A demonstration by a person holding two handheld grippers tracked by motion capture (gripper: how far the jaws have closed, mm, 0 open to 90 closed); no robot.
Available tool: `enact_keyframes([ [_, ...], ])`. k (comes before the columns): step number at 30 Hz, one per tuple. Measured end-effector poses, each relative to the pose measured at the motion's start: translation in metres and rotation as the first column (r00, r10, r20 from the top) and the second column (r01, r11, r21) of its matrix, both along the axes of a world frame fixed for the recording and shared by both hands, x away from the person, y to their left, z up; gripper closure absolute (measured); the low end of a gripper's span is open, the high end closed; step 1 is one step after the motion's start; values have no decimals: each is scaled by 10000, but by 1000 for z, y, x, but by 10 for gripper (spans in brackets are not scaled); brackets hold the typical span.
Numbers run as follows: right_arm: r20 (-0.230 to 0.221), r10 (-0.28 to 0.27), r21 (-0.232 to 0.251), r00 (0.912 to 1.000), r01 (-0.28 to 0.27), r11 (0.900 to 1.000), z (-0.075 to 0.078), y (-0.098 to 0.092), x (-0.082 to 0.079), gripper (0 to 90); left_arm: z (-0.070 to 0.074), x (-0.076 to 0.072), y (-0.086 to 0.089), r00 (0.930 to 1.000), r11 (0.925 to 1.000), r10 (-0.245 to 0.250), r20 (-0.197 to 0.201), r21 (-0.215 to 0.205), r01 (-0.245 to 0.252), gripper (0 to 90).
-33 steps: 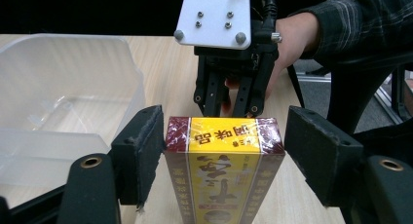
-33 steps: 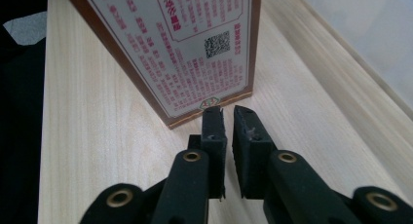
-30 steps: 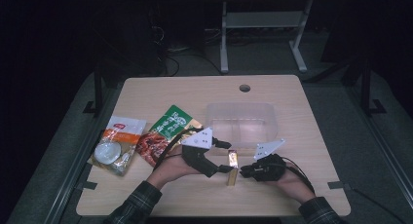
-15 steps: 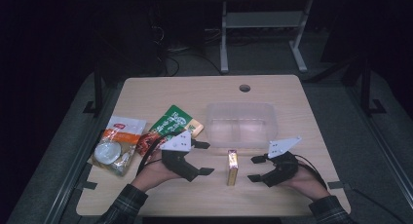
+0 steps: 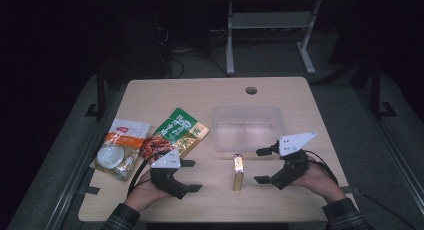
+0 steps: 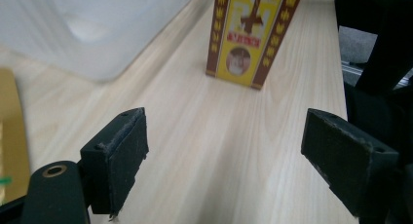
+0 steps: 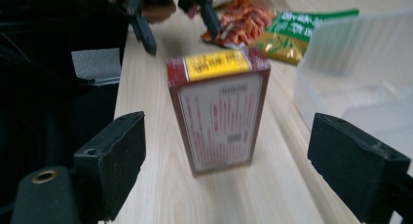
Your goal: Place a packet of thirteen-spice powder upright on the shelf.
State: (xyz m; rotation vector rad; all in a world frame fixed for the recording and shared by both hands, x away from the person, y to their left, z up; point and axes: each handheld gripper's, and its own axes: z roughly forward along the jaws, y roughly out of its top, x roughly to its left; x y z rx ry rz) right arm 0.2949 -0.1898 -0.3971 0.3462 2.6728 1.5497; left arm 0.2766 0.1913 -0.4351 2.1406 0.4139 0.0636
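A small maroon and yellow box (image 5: 238, 172) stands upright and free on the wooden table (image 5: 200, 97). Left of it, my left gripper (image 5: 191, 176) is open; its jaws have just been opening, with nothing between them. In the left gripper view, that gripper (image 6: 226, 151) faces the box (image 6: 251, 36) from a short way off. My right gripper (image 5: 261, 166) is open to the right of the box, and its jaws have just been opening too. From the right gripper (image 7: 226, 160), the box (image 7: 219, 112) stands just ahead, with neither pad touching it.
A clear plastic container (image 5: 247, 127) sits just behind the box. A green snack bag (image 5: 175, 132) and a white and orange bag (image 5: 120, 145) lie at the left. The table's front edge is close under both hands.
Both grippers were at the box a second ago. They have since opened and drawn apart, the left one to the left and the right one to the right. The box now stands alone.
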Motion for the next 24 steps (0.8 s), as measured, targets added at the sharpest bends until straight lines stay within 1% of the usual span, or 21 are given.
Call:
enact_keyframes([
  [1,26,43,32,10000,-43,10000,2,1,0,133,-3,-3,3,9998,9999,155,-130,54,-154,161],
  [2,105,126,75,9999,-126,9999,6,4,2,132,-4,-4,5,9998,9998,187,-60,112,-186,161],
  [4,139,255,105,9996,-257,9996,10,8,4,130,-7,-7,8,9992,9989,377,-102,289,-374,161],
  [5,135,305,88,9994,-306,9995,11,10,5,130,-9,-9,11,9984,9978,544,-177,389,-537,161],
  [6,271,389,94,9989,-392,9992,13,14,7,129,-10,-11,12,9975,9966,692,-172,467,-684,161],
  [7,239,409,126,9989,-412,9991,14,15,8,128,-11,-11,14,9961,9940,868,-132,674,-857,164],
  [8,237,542,271,9982,-548,9981,16,21,12,124,-12,-12,15,9956,9936,906,-221,693,-888,164],
  [10,211,585,265,9981,-591,9979,17,24,14,120,-13,-10,15,9950,9933,956,-277,679,-935,164],
  [12,140,710,302,9974,-714,9970,17,30,17,120,-14,-7,14,9955,9938,906,-262,669,-887,164],
  [14,150,836,261,9964,-840,9961,17,36,17,118,-15,-6,12,9952,9937,903,-384,707,-874,164],
  [17,139,974,113,9952,-975,9952,15,44,17,119,-16,-7,9,9965,9951,749,-377,682,-722,164],
  [20,202,1024,-35,9945,-1023,9947,10,49,18,131,-16,-7,7,9971,9956,676,-344,678,-651,164],
  [23,-60,994,-139,9950,-995,9949,3,52,17,137,-16,-7,5,9977,9957,580,-338,747,-553,164],
  [24,39,1055,-167,9944,-1055,9943,2,52,18,139,-16,-7,5,9977,9958,575,-355,733,-548,164],
])
